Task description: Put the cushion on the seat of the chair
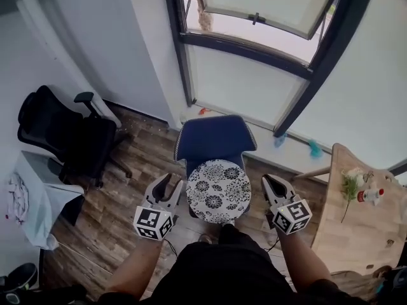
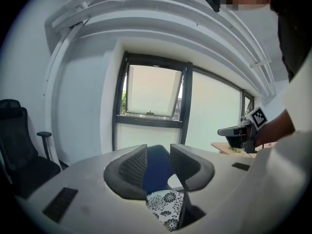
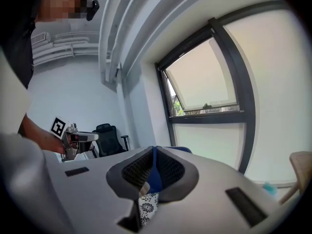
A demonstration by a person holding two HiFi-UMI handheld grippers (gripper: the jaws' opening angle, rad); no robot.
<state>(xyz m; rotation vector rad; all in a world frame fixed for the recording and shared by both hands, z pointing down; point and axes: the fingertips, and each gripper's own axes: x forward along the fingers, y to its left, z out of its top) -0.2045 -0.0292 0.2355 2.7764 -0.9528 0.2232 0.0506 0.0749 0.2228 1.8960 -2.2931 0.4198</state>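
A round white cushion with a black flower print (image 1: 218, 191) lies on the seat of the blue chair (image 1: 214, 138), which stands in front of the window. My left gripper (image 1: 166, 182) hovers just left of the cushion, apart from it, jaws open and empty. My right gripper (image 1: 272, 182) hovers just right of it, jaws shut on nothing. In the left gripper view the open left gripper (image 2: 158, 152) frames the blue chair back (image 2: 157, 167), with the cushion (image 2: 165, 206) below. In the right gripper view the right gripper (image 3: 153, 150) has its tips together above the cushion (image 3: 146, 206).
A black office chair (image 1: 63, 132) stands at the left by the wall, with a white stand holding cloth (image 1: 32, 196) in front of it. A wooden table (image 1: 362, 221) with flowers and a small bottle (image 1: 371, 196) is at the right. Tall windows (image 1: 254, 75) fill the far side.
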